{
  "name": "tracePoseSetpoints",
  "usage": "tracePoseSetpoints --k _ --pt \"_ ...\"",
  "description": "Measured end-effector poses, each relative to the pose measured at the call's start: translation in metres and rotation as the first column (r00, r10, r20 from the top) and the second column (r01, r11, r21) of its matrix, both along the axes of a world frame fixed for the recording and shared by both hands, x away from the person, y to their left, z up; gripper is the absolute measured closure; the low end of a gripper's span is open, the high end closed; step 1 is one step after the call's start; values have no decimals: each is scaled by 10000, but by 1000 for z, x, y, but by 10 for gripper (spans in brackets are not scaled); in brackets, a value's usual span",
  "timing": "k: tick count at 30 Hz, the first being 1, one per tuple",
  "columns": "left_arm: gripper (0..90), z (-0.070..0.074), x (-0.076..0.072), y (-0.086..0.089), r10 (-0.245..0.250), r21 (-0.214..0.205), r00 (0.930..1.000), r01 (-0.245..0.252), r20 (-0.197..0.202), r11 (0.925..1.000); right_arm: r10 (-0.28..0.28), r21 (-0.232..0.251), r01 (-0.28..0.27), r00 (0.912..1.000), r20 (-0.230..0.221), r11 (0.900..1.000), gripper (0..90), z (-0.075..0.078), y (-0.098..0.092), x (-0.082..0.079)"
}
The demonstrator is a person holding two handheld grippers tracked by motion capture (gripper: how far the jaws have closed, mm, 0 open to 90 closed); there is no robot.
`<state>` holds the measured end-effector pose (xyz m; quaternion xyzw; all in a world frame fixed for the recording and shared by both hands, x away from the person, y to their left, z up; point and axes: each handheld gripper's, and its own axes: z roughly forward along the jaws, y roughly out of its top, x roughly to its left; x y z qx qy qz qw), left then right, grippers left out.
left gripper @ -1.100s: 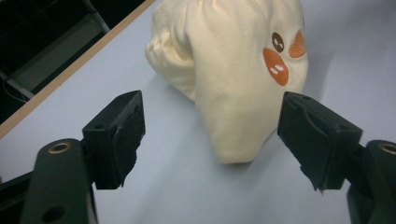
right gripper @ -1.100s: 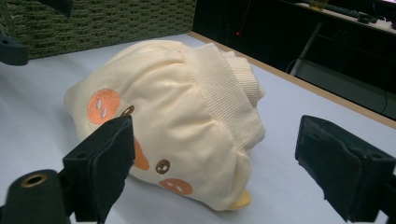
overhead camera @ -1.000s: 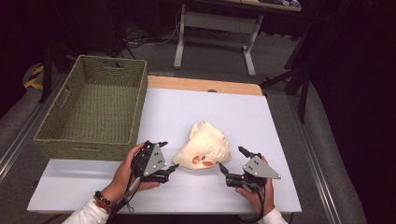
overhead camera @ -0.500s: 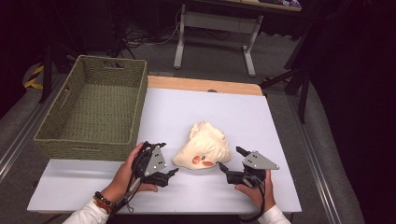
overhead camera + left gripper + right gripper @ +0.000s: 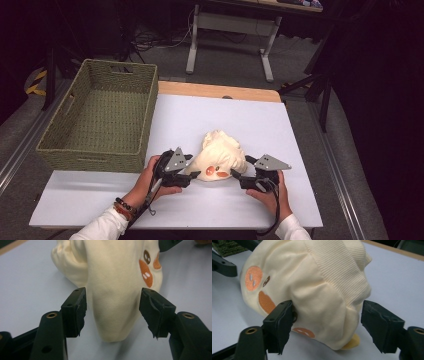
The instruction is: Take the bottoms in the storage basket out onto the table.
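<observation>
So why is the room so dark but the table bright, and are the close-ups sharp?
In the high view, light falls on the white table while the floor behind is dim. In the left gripper view the cloth looks soft and casts a faint shadow. In the right gripper view its ribbing is crisp, the near jaws slightly blurred.

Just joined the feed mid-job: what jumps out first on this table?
A crumpled cream garment with orange embroidered patches lies near the front of the white table. The left gripper and right gripper flank it, and their fingers have just been closing with folds of the cloth between them, though gaps remain beside the pads. A large empty woven basket sits at the table's left edge.
</observation>
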<state>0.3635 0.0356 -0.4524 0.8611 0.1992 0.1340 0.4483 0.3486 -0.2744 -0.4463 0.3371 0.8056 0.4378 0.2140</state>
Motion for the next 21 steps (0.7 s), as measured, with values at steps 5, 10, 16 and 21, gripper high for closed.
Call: tracePoseSetpoints --k 5,10,16,21 --pt "483 -6 7 -1 -295 -189 9970 282 -722 9994 131 -198 -135 9997 -203 9997 383 -2 2 2" --pt "612 -6 10 0 -455 -251 9939 431 -1009 9988 107 -221 -110 9998 -137 9997 624 -1 0 1" --pt "753 -1 6 1 -288 64 9974 293 -658 9996 198 -396 -192 9997 133 9990 750 2 -1 -2" --pt "780 7 0 4 -108 101 9997 110 -208 9999 297 -393 -268 9967 753 9989 871 10 -2 -9"
